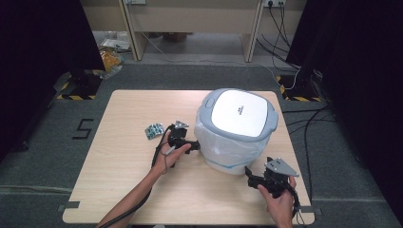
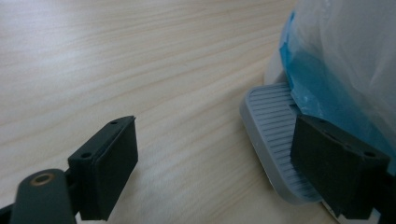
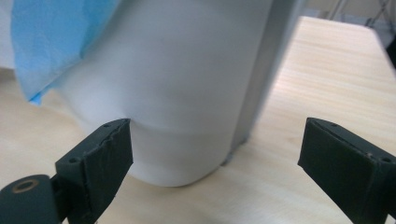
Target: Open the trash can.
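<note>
Bin (image 1: 237, 130), white with lid down, stands right of centre on the surface (image 1: 123, 185). Left tongs (image 1: 194, 146) and right tongs (image 1: 249, 175) flank its base, both wide open and empty, probably placed to steady it.

The tool (image 2: 215, 172), jaws apart, flanks a ribbed grey pedal (image 2: 273, 135) under blue-white bag (image 2: 336, 60).

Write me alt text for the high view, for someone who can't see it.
A person's two forearms reach over a pale wooden table, each hand holding a black two-jaw gripper beside a white lidded bin lined with a plastic bag. The left gripper is at the bin's left side, the right gripper near its front base. A small patterned packet lies to the left.
</note>
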The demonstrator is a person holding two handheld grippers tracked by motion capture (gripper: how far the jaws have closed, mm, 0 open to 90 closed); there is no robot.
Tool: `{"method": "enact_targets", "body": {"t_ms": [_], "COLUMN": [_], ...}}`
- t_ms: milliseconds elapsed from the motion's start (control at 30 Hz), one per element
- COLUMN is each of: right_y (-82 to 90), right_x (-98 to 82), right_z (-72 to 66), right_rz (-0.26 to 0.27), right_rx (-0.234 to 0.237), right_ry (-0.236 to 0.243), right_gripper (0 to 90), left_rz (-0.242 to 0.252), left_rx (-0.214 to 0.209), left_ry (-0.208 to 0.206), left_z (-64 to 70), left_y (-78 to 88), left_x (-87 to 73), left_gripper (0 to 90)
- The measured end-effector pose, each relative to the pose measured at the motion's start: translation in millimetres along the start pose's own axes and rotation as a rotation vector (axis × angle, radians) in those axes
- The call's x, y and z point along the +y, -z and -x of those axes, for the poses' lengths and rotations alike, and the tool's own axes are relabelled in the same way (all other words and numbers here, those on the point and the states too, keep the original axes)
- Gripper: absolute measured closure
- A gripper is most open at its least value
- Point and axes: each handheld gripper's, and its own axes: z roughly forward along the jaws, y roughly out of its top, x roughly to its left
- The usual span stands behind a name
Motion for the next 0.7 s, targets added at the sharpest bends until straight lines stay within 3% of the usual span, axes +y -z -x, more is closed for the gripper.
{"method": "enact_targets", "body": {"t_ms": [133,167,400,533,633,700], "right_y": [-11.7,-14.0,-33.9,-32.1,-31.2,-30.0], "right_x": [8.2,9.8,21.6,22.0,20.4,18.6], "right_z": [10.0,12.0,30.0,27.2,17.7,11.0], "right_rz": [0.001,-0.001,-0.001,0.012,-0.040,-0.048], "right_rx": [-0.060,-0.070,-0.101,-0.059,-0.027,-0.009], "right_ry": [0.011,0.011,-0.010,-0.048,-0.011,0.000], "right_gripper": [10.2,10.2,15.3,16.7,16.6,16.6], "left_rz": [-0.017,-0.009,0.012,0.005,-0.015,-0.001], "left_rx": [0.001,-0.003,-0.012,-0.017,-0.021,-0.017], "left_ry": [-0.020,-0.007,0.005,-0.023,-0.034,-0.022], "left_z": [-1.7,-1.4,3.0,5.3,3.3,1.4], "left_y": [7.6,8.1,14.8,17.9,17.3,14.7], "left_x": [-4.1,-5.4,-16.6,-16.1,-11.4,-9.2], "left_gripper": [14.5,14.5,14.6,14.6,13.1,15.1]}}
